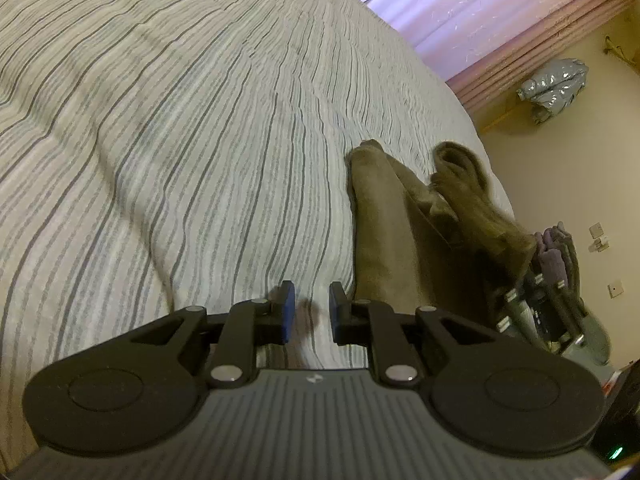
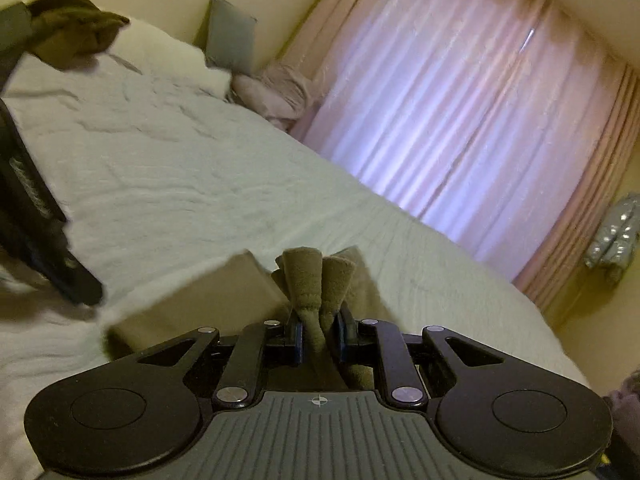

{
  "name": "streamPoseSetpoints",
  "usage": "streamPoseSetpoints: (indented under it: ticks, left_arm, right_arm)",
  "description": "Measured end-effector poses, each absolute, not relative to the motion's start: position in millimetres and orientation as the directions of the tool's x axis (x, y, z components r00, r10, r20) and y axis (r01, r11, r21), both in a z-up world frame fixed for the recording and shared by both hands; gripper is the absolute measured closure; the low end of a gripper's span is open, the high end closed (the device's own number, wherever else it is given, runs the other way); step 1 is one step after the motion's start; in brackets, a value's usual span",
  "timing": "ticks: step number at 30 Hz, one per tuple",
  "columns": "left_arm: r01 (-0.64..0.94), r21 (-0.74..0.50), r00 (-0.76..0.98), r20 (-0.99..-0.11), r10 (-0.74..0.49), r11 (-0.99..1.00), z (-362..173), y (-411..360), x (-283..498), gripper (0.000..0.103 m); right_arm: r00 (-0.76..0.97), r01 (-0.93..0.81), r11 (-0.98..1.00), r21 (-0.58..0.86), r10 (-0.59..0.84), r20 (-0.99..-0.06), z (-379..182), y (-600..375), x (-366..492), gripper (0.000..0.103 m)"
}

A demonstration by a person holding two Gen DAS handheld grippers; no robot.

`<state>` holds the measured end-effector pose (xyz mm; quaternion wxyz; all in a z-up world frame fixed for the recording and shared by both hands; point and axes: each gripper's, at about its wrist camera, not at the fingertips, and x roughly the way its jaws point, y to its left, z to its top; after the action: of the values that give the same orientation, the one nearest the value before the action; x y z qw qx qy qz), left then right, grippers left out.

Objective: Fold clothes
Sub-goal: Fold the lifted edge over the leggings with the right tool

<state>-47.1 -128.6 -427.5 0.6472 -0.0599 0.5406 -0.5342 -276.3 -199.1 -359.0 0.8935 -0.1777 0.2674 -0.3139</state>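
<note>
An olive-brown garment (image 1: pixel 384 236) lies on the striped bed cover (image 1: pixel 180 140), stretched toward the bed's right edge. My left gripper (image 1: pixel 312 312) is open and empty, just left of the garment's near end. My right gripper (image 2: pixel 319 332) is shut on a bunched fold of the same garment (image 2: pixel 316 280), lifting it above the bed; the rest of the cloth (image 2: pixel 208 304) drapes beneath. The right gripper also shows in the left wrist view (image 1: pixel 540 304), with cloth rising to it. The left gripper's body (image 2: pixel 36 232) shows at the left of the right wrist view.
Pink curtains (image 2: pixel 460 120) cover the window beyond the bed. Pillows (image 2: pixel 230 36) and a crumpled grey cloth (image 2: pixel 280 92) lie at the bed's head. A dark garment (image 2: pixel 76 24) is at the top left. A silver jacket (image 1: pixel 556 84) sits by the wall.
</note>
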Motion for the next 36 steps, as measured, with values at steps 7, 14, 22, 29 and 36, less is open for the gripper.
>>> streamPoseSetpoints:
  ticks: [7,14,22,29,36]
  left_arm:
    - [0.613,-0.668,-0.162,-0.629,-0.760,0.422,-431.4,-125.1,-43.9,0.090]
    - [0.615,-0.666,-0.159,-0.629,-0.761,0.422,-429.0,-127.4,-46.6,0.090]
    - [0.621,-0.655,-0.150,-0.639,-0.755,0.431,-428.2,-129.9,-48.8,0.090]
    - [0.627,-0.641,-0.135,-0.649,-0.748,0.443,-421.5,-120.6,-47.7,0.090]
    - [0.654,-0.659,-0.153,-0.596,-0.788,0.371,-393.7,-119.9,-60.3,0.090]
  right_arm:
    - [0.677,0.386,0.754,-0.531,-0.623,-0.392,-378.4,-185.9,-260.7,0.088]
    - [0.661,0.304,0.763,-0.570,-0.600,-0.451,-396.5,-182.6,-241.1,0.088]
    - [0.672,0.320,0.754,-0.573,-0.607,-0.424,-399.6,-176.0,-255.9,0.087]
    - [0.673,0.291,0.776,-0.560,-0.581,-0.457,-394.6,-168.5,-265.0,0.046]
    - [0.660,0.524,0.799,-0.296,-0.600,-0.452,-358.7,-171.4,-342.5,0.034]
